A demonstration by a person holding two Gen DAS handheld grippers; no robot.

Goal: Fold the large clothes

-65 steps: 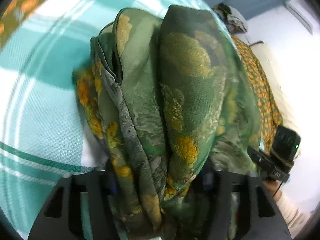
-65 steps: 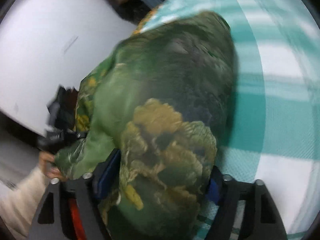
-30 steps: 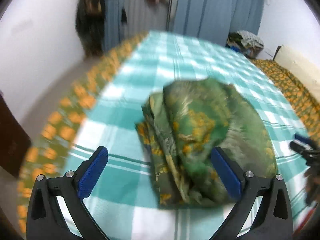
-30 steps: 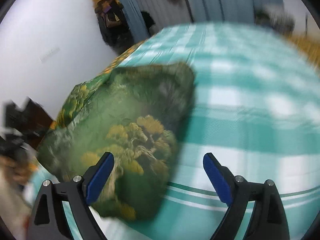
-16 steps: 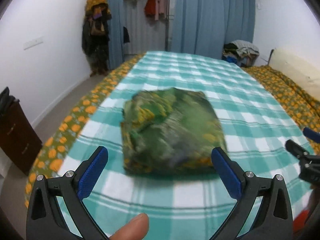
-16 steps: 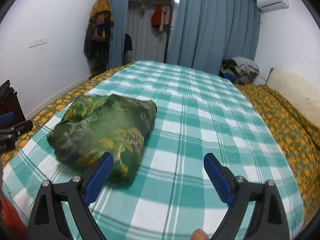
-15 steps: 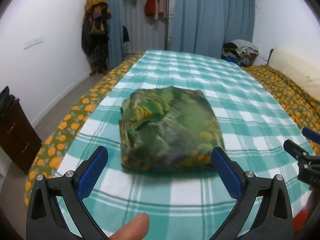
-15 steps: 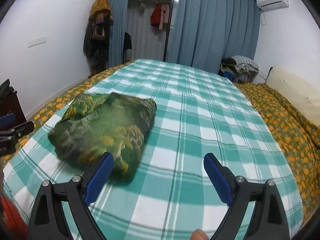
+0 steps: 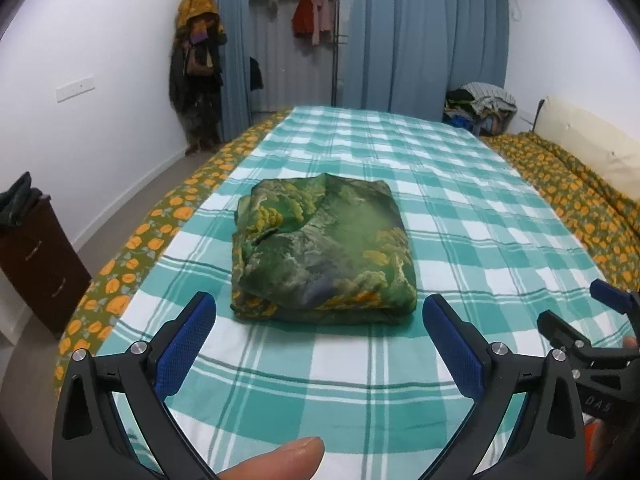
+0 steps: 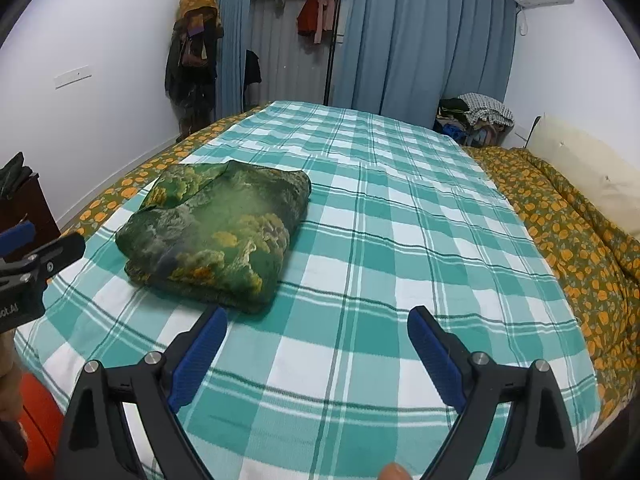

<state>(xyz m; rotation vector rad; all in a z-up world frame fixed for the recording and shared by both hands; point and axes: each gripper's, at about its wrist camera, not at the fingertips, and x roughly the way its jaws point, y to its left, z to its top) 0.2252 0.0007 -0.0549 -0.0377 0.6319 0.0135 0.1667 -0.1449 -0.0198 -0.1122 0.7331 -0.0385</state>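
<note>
From the left wrist, the left gripper is spread wide with nothing between its blue pads, held back from the near edge of the folded green garment. The garment lies as a squarish, puffy bundle on the teal checked bedsheet, toward the bed's left side near the orange-flowered border. Its layered edges show along the left and front, where several folds stack loosely. A fingertip shows at the bottom edge, and part of the right gripper enters at the right.

From the right wrist, the right gripper is likewise released and empty, its left pad just short of the bundle's near corner. The garment sits clear of both tools.

The cloth looks thin, light and silky, so it would likely slip and sag; a hold on the stacked front edge, catching all layers, seems safest. The fold looks essentially complete.
</note>
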